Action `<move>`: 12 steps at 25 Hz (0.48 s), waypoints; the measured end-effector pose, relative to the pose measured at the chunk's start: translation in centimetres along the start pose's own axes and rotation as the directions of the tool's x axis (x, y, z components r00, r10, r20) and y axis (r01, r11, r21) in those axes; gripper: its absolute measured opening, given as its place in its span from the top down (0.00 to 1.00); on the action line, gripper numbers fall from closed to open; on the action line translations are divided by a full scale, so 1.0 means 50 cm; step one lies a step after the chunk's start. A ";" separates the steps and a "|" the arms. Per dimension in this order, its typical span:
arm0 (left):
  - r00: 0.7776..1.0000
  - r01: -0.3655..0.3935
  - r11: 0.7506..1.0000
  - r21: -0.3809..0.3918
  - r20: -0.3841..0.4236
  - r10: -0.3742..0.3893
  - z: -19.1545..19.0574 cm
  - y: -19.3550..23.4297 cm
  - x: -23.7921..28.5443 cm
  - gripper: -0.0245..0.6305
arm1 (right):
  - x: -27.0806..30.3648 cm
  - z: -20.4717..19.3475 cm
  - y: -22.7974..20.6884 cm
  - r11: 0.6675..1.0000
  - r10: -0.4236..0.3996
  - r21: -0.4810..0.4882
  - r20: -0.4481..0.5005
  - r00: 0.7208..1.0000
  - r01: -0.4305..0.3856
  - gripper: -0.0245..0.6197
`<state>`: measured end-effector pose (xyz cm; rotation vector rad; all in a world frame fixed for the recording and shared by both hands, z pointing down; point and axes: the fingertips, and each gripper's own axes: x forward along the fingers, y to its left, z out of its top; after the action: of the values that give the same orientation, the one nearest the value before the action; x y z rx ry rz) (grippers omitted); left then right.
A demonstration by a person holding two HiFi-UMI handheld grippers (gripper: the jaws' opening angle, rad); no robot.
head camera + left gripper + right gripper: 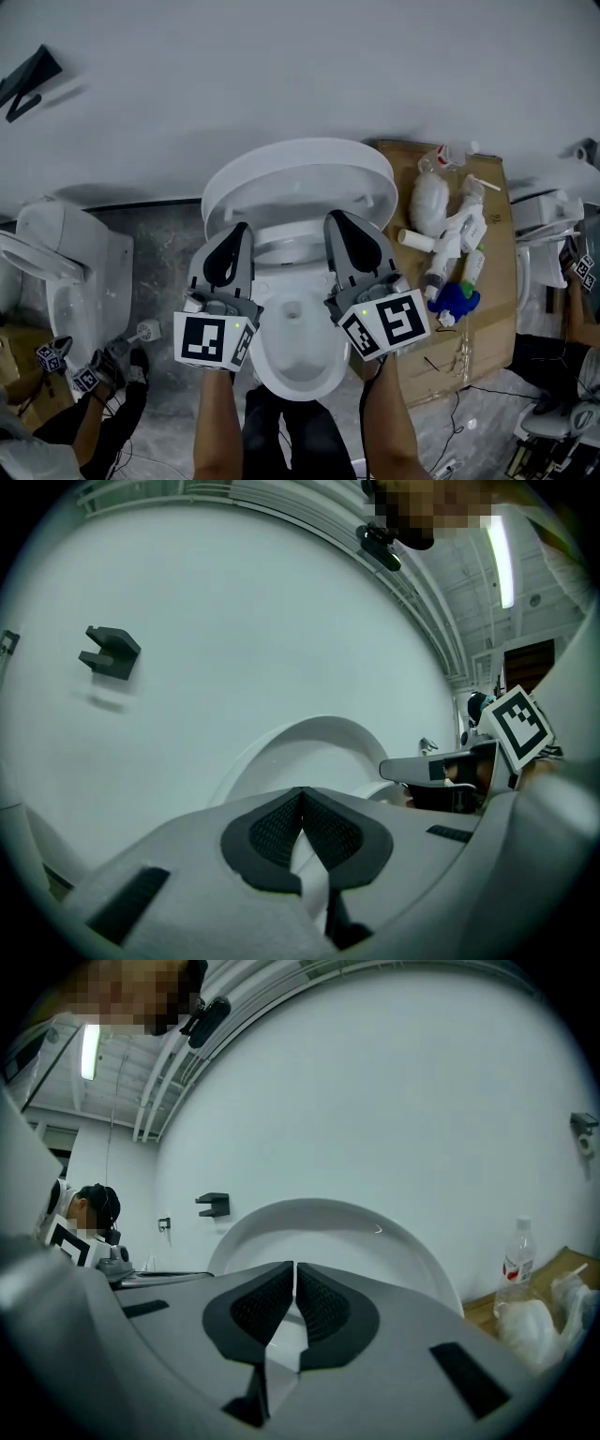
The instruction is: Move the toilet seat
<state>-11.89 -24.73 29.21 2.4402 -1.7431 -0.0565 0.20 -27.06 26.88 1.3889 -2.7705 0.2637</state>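
Closest in head view, left gripper & right gripper are pointing at toilet seat, which is standing raised just beyond the fingertips, w/ bowl lying lower, btwn the two sets of fingers. Left gripper view: fingers are pressing together, nothing btwn them, seat arcing past the tips. Right gripper view: fingers are likewise sitting closed, empty. Risk, imo: closed tips are only pushing, not gripping, so seat could be slipping off & slamming onto bowl.

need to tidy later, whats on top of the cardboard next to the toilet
On the cardboard lie a clear bottle, white bags, some tubes and a blue thing. Whatever sits under that pile is covered.
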 end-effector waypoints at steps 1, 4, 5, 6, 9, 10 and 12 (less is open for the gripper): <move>1.000 0.000 1.000 0.000 0.000 0.000 0.000 0.000 0.002 0.95 | 0.002 0.000 -0.001 1.000 0.000 0.000 0.000 1.000 0.000 0.93; 1.000 0.000 1.000 0.001 0.001 0.000 -0.001 0.002 0.005 0.95 | 0.005 -0.001 -0.004 1.000 0.001 0.001 0.002 1.000 -0.001 0.93; 1.000 0.000 1.000 0.001 0.001 0.000 -0.002 0.003 0.006 0.95 | 0.007 -0.002 -0.004 1.000 0.001 0.001 0.002 1.000 -0.001 0.93; 1.000 0.000 1.000 0.000 0.001 0.000 -0.002 0.004 0.007 0.95 | 0.008 -0.002 -0.004 1.000 0.000 0.001 0.001 1.000 0.000 0.93; 1.000 0.002 1.000 0.000 -0.001 -0.002 -0.001 0.006 0.010 0.95 | 0.011 -0.001 -0.005 1.000 -0.002 0.002 0.000 1.000 0.002 0.93; 1.000 0.002 1.000 0.001 -0.001 -0.002 -0.001 0.006 0.010 0.95 | 0.012 0.000 -0.006 1.000 -0.003 0.003 0.001 1.000 0.003 0.93; 1.000 0.002 1.000 0.001 -0.001 -0.002 0.001 0.006 0.011 0.95 | 0.012 0.001 -0.006 1.000 -0.006 0.009 0.003 1.000 0.006 0.93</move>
<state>-11.98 -25.34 29.24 2.4421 -1.7410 -0.0541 0.10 -27.72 26.94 1.3997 -2.7704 0.2741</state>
